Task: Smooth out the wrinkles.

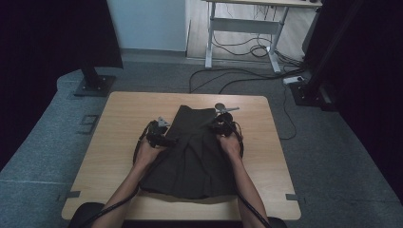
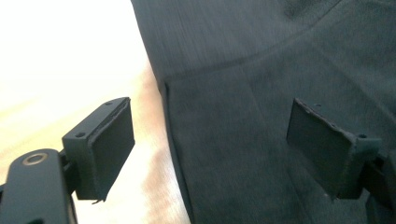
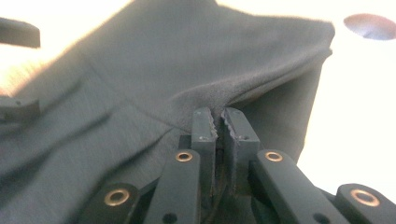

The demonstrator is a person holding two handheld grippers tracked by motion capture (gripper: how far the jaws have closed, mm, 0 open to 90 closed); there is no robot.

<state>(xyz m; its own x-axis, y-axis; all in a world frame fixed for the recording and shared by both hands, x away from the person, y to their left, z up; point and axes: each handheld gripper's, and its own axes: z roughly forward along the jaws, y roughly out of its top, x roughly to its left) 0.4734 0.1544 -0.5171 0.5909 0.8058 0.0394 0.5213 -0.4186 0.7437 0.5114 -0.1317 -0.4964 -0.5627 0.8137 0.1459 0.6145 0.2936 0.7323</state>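
Your right claw [image 3: 219, 122] is clamped on a raised fold of the dark skirt [image 1: 190, 152], near the skirt's right edge and just below its narrow waist end; in the right gripper view the cloth tents up from that pinch. Your left claw [image 2: 210, 140] stands wide open, one pad over bare wood, the other over cloth, so the skirt's left edge runs straight between the jaws. That is the relation that counts: the edge lies directly ahead of the left claw, and closing would take it.

The skirt lies flat at the middle of the tabletop [image 1: 119, 123], its long axis running from the waist at the far side to the wide hem nearest you. Both claws sit level with each other across the upper part of the skirt, one at each side.

Left and right of the skirt the wood is bare, giving open room. Beyond the waist, a small round dark thing [image 1: 220, 107] lies just past the right claw; I cannot tell what it is, so mind it if you carry the cloth forward.
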